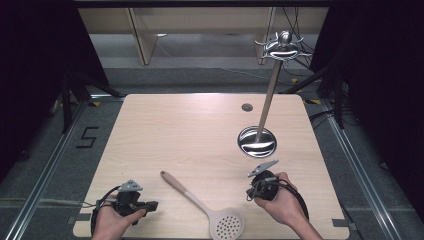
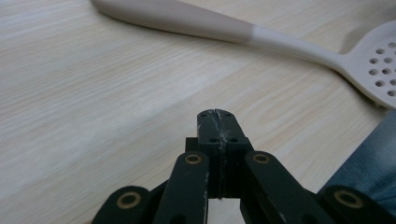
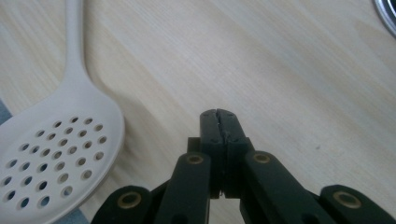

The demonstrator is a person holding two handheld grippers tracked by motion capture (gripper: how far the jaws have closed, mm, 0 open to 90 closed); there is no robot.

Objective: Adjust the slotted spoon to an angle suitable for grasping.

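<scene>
Two black grippers rest at the near edge of a pale wooden table (image 1: 150,125), each with its jaws pressed together on nothing: the left gripper (image 2: 217,119) points toward the handle of a cream slotted spoon (image 1: 200,202), the right gripper (image 3: 218,120) sits just beside the spoon's perforated bowl. Lying flat between both hands, the spoon is untouched; work appears to be at its start, likely hanging it on the steel utensil stand (image 1: 270,95) at the far right. Any pickup calls first for opening a pair of jaws around the handle. Grey floor and dark curtains surround the table.
</scene>
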